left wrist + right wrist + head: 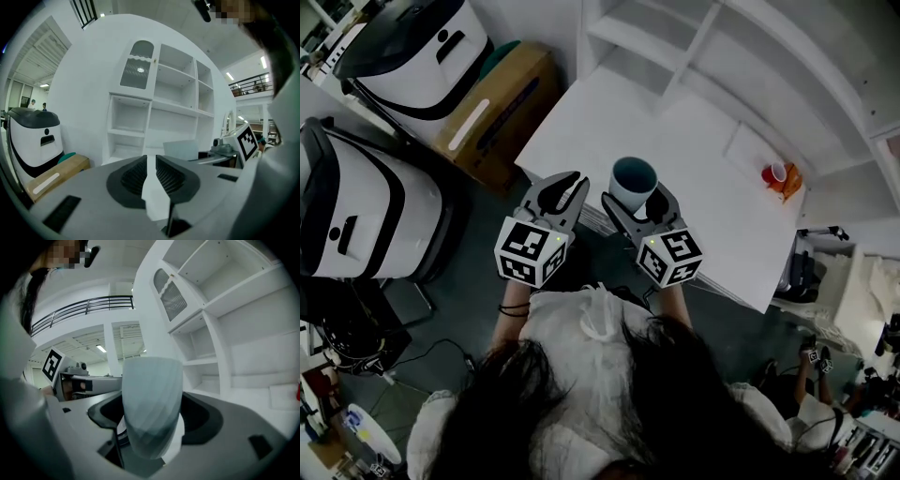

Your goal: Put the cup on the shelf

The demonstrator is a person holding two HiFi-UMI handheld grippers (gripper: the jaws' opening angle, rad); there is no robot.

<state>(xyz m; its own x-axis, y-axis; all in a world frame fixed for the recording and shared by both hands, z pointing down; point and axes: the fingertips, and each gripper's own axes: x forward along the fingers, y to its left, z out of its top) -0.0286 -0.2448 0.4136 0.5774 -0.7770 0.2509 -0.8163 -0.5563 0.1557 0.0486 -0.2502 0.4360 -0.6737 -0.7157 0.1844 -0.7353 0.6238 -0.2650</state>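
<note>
While my right gripper (pixel 630 204) carries the pale grey ribbed cup with the dark teal inside (pixel 634 180), its two jaws stand apart by the width of the cup's lower body and press on it from both sides. The cup is upright, long axis vertical, mouth up, over the near edge of the white table (pixel 694 150). I cannot tell whether its base is clear of the surface. My left gripper (pixel 565 190) hangs just beside it at 9 o'clock. Its ribbed pads (pixel 133 176) are drawn almost together, with only a narrow slit between them, and they hold nothing.

Governing relation: in the head view, the white open shelf unit (pixel 675 47) lies at 12 to 1 o'clock from the cup, across the depth of the table. In the right gripper view its compartments stand at 1 to 3 o'clock of the cup, so my jaws point slightly left of the target. The right gripper is nearer and has the load, so I judge the left has no part in the placing.

Judgement: the carry is at an early stage. The next move calls for a forward reach with a slight turn to the right, cup axis held vertical. A small red cup (pixel 776 173) sits on the table at 3 o'clock, well apart from that path.
</note>
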